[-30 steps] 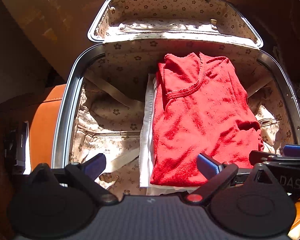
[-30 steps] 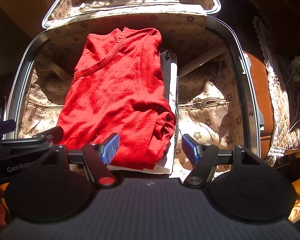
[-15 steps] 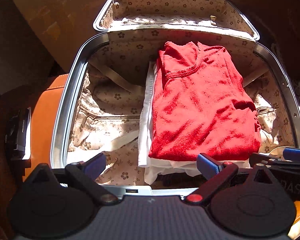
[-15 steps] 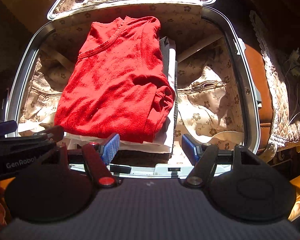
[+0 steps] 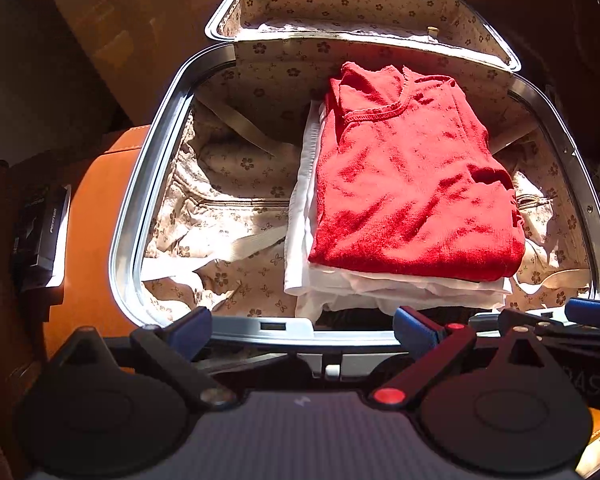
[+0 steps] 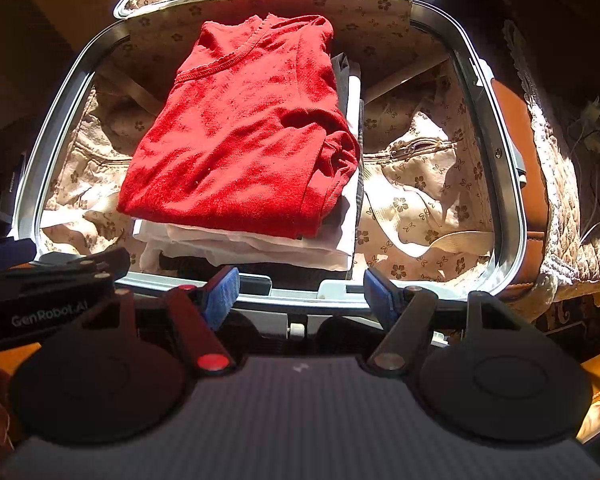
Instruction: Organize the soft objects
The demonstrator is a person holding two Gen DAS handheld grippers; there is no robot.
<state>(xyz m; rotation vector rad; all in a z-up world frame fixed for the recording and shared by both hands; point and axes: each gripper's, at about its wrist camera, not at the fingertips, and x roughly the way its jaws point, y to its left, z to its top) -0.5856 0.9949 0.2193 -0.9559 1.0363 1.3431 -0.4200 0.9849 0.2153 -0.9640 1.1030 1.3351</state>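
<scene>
Here an open suitcase with flowered lining sits in hard sunlight, its lid raised at the far edge, the room around it dark. A folded red sweater tops a stack of white clothes inside, toward the right half. The left claw and right claw both hang wide open and empty over the near rim, apart from the stack.

sweater on folded stack | stack in open suitcase | lid behind
</scene>
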